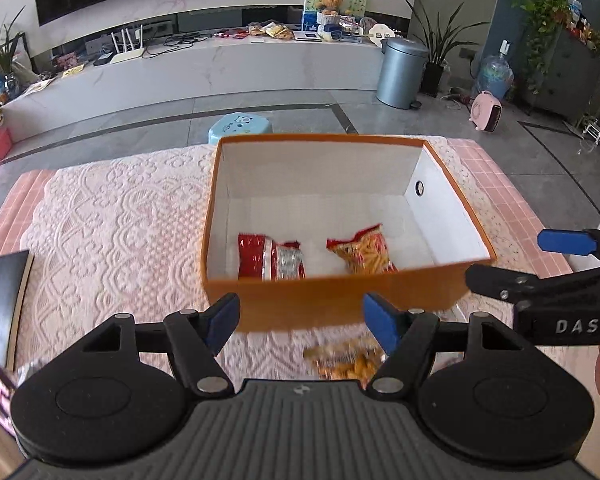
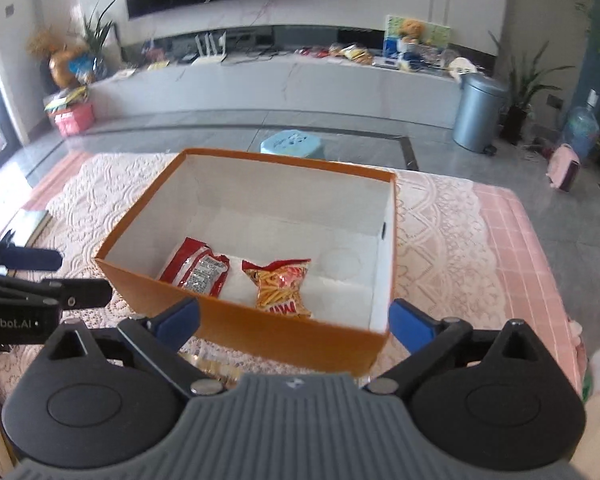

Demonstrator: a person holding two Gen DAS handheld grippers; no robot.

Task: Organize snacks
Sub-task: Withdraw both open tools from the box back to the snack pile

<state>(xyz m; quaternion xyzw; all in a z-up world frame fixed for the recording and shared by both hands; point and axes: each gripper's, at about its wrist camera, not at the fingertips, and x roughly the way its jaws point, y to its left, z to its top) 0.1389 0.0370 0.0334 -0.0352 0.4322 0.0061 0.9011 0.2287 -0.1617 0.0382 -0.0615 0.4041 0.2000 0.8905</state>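
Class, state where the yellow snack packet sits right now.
In both wrist views the yellow snack packet lies inside the orange box, near its front wall, right of the red packet.

Orange box (image 1: 332, 300) open, red packet (image 1: 270, 258) and yellow packet (image 1: 364, 252) lying inside

Sat on the table (image 1: 100, 216) toward twelve o'clock — the box (image 1: 324, 296). Held two snack packets side by side: one (image 1: 270, 258) at nine, the other (image 1: 364, 250) at three. Lay before the box, at six — a third packet (image 1: 346, 362).
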